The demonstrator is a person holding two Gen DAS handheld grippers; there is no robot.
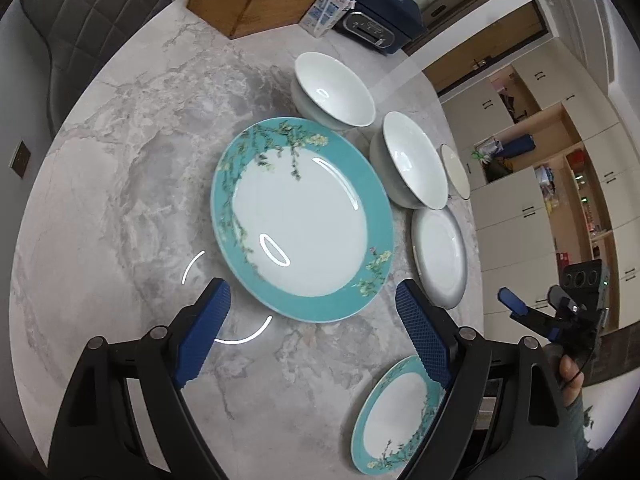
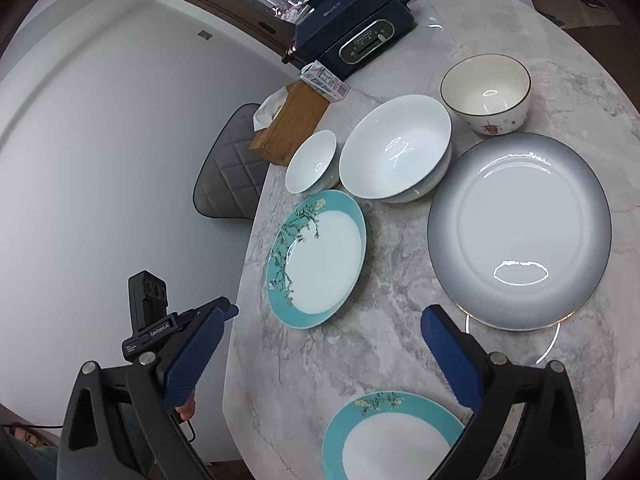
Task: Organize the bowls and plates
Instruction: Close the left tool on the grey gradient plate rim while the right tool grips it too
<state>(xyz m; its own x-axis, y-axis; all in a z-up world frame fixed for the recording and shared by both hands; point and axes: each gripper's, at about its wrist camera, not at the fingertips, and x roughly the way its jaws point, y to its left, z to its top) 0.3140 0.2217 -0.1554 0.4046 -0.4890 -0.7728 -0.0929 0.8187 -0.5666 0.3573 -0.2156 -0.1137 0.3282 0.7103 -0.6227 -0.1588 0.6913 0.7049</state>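
Observation:
A large teal-rimmed floral plate (image 1: 300, 220) lies on the marble table (image 1: 120, 200), also in the right wrist view (image 2: 316, 258). A second teal plate (image 1: 396, 412) lies near the front edge (image 2: 392, 436). A grey-rimmed plate (image 2: 520, 232), two white bowls (image 2: 396, 148) (image 2: 312, 162) and a cream bowl with a dark rim (image 2: 486, 92) stand behind. My left gripper (image 1: 312, 328) is open and empty above the table, just short of the large teal plate. My right gripper (image 2: 320, 352) is open and empty above the front teal plate.
A wooden tissue box (image 1: 248, 0), a small carton (image 1: 326, 10) and a dark blue appliance (image 2: 352, 28) stand at the table's far side. A grey quilted chair (image 2: 228, 172) is by the edge. Cupboards (image 1: 540, 184) line the room beyond.

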